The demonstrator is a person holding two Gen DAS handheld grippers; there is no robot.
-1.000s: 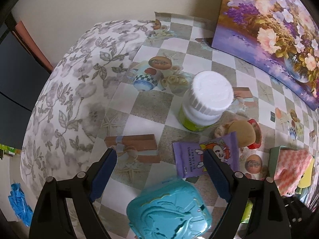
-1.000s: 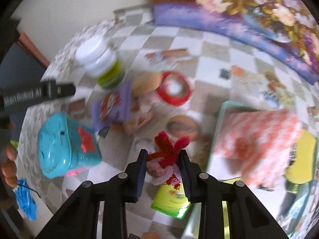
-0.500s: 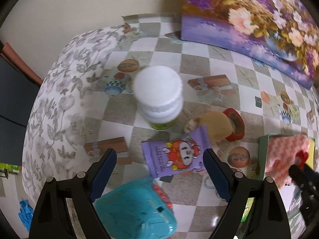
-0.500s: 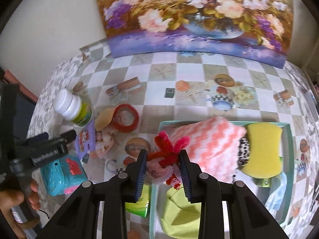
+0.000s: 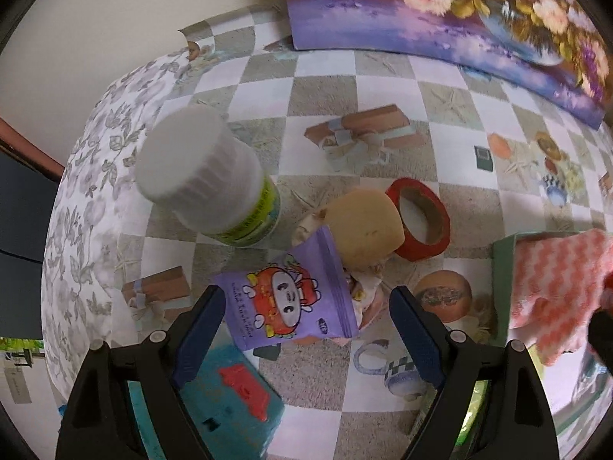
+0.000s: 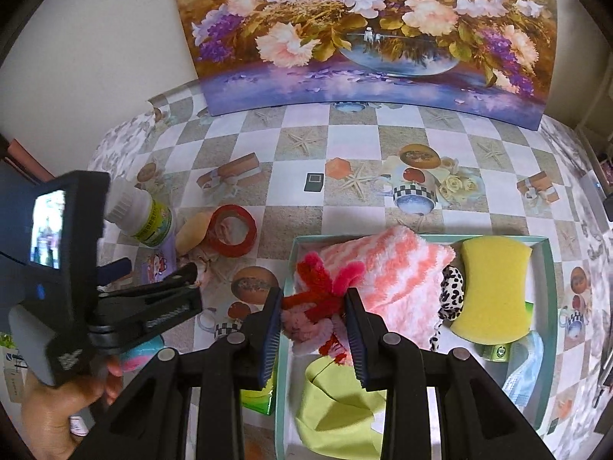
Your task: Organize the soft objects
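Right gripper (image 6: 312,316) squeezes a fuzzy red and pink toy (image 6: 322,299) over the green box (image 6: 549,287), where a towel (image 6: 387,268) and sponge (image 6: 494,287) already sit. Left gripper (image 5: 306,329) hangs wide open over the purple packet (image 5: 291,303), not yet picked up.

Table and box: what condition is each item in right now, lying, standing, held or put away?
White bottle: upright, capped.
Purple snack packet: lying on the table, unheld, between the left tool's open jaws.
Red tape roll: lying flat.
Red and pink fuzzy toy: clamped in the right tool, above the box.
Teal box: open, partly filled.
Pink striped cloth: in the box.
Yellow sponge: in the box.
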